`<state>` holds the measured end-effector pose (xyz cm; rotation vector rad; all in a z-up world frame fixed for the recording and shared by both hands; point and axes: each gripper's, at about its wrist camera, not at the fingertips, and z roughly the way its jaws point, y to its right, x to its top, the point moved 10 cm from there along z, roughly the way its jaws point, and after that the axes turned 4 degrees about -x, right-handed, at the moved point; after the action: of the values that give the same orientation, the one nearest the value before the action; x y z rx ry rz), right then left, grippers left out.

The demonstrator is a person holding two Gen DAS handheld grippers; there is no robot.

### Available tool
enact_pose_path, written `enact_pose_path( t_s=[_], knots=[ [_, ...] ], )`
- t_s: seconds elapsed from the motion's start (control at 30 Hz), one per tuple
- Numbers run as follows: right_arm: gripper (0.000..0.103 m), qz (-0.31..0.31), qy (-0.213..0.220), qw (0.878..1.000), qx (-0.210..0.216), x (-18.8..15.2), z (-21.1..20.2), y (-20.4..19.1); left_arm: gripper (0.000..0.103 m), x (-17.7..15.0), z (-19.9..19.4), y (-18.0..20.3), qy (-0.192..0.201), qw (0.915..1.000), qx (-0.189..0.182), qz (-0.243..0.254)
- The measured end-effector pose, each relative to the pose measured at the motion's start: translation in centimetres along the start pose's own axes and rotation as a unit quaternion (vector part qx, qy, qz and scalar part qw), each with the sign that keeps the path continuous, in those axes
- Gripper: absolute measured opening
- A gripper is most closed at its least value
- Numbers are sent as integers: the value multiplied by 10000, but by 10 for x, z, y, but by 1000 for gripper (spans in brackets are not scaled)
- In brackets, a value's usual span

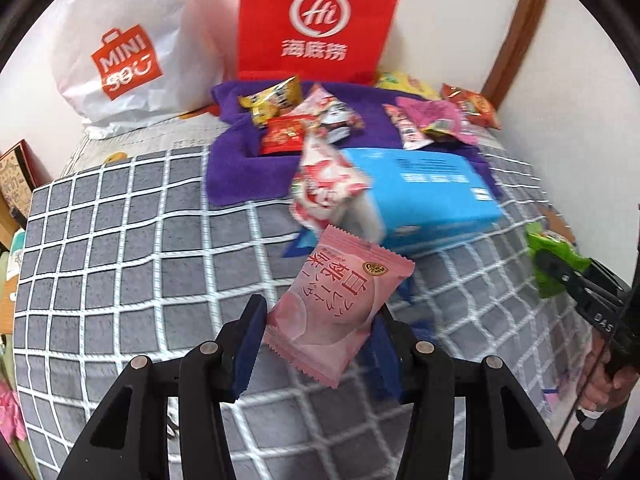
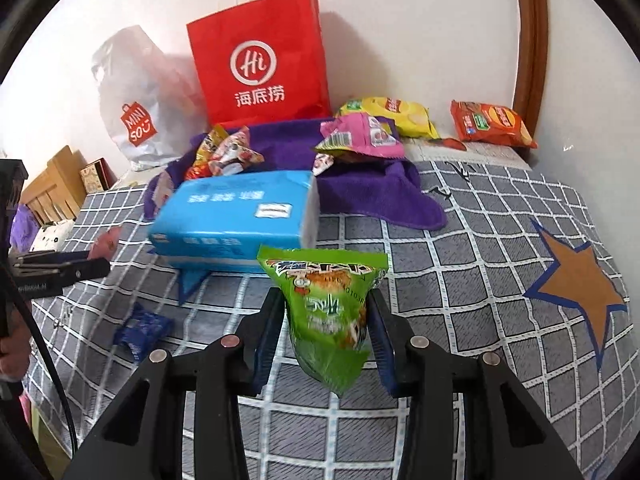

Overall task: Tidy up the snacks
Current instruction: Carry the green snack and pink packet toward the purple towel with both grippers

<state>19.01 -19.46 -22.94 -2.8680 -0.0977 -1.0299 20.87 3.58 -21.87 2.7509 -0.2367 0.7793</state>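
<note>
The left gripper (image 1: 320, 320) has its jaws squeezed on a pink snack packet (image 1: 336, 312), lifted above the bed (image 1: 120, 260) with its grey checked cover. The right gripper (image 2: 324, 320) has its jaws squeezed on a green snack bag (image 2: 328, 308), also up in the air. Just behind both sits a blue tissue pack (image 2: 236, 220). More snacks (image 1: 280, 120) lie on a purple towel (image 1: 232, 160) near the wall, in front of a red paper bag (image 2: 260, 60) and a white plastic bag (image 1: 120, 48).
</note>
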Motion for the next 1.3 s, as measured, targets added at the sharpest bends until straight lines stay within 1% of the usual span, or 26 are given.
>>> enact_pose_path(
  t_s=[0.1,0.23,0.47,0.7,0.97,1.07,1.3],
  knots=[
    [41,-15,3,9999,100,5,-11,-11,49,3,-11,18,90,9998,-164,36],
    [41,-103,106,9998,122,19,-28,-22,49,11,-23,34,214,9994,-258,65],
    [40,-122,295,9992,239,52,-43,-34,49,39,-36,46,363,9985,-409,0],
    [39,-82,312,9985,438,78,-37,-40,49,67,-39,45,469,9981,-392,-31],
    [39,-72,309,9986,428,118,-20,-40,49,113,-39,47,630,9974,-335,82],
    [39,-70,320,9984,457,130,-14,-41,49,125,-38,51,678,9970,-350,130],
    [39,-10,231,9987,465,150,5,-37,49,143,-29,54,696,9968,-384,109]
  ],
)
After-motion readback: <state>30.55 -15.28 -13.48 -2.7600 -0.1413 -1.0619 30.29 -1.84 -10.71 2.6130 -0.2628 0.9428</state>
